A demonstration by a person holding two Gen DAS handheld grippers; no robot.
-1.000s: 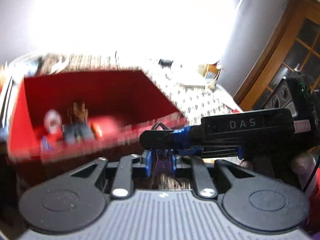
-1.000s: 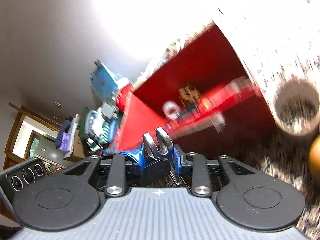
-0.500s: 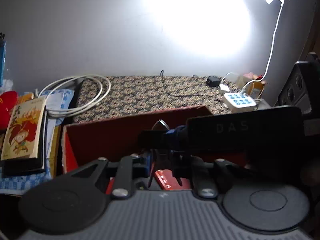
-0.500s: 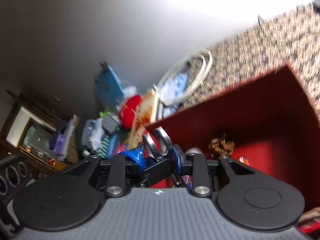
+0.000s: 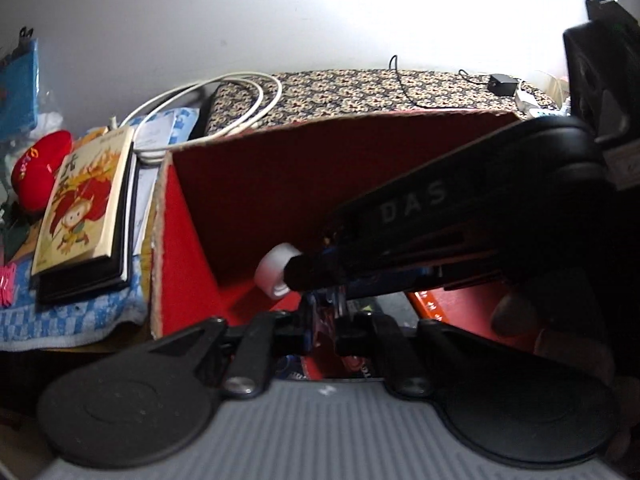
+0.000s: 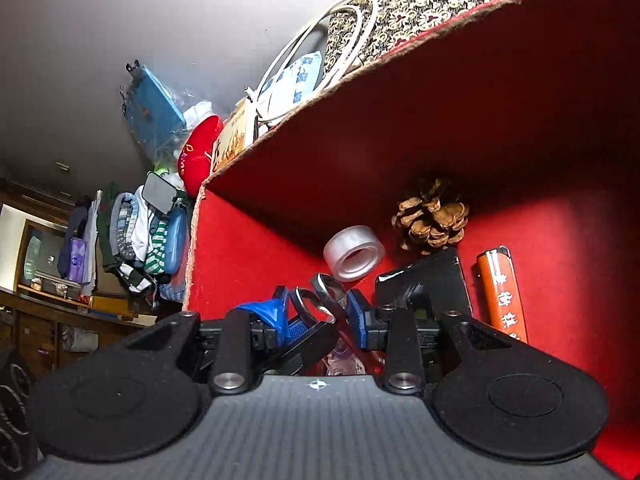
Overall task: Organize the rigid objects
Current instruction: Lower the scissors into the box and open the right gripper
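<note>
An open red box (image 6: 500,92) holds a pine cone (image 6: 432,216), a roll of clear tape (image 6: 354,254), an orange lighter (image 6: 502,294) and a black block (image 6: 424,286). My right gripper (image 6: 320,308) is shut on a metal tool with looped chrome handles (image 6: 320,298) and hangs over the box's near left part. The red box also shows in the left wrist view (image 5: 280,184), with the tape roll (image 5: 274,270) inside. My left gripper (image 5: 324,312) is at the box's near edge; the right gripper's black body (image 5: 460,216) crosses in front of it, and its jaws look shut on something purple and unclear.
Left of the box lie a picture book (image 5: 86,200) on a blue checked cloth (image 5: 60,316), a red plush (image 5: 38,168) and a white cable coil (image 5: 224,104). A patterned tablecloth (image 5: 380,88) runs behind the box. Clothes are piled at far left (image 6: 132,232).
Both grippers have swung from a blurred view toward the red box and dropped lower over it. The box interior now fills the right wrist view. The grips look unchanged.
</note>
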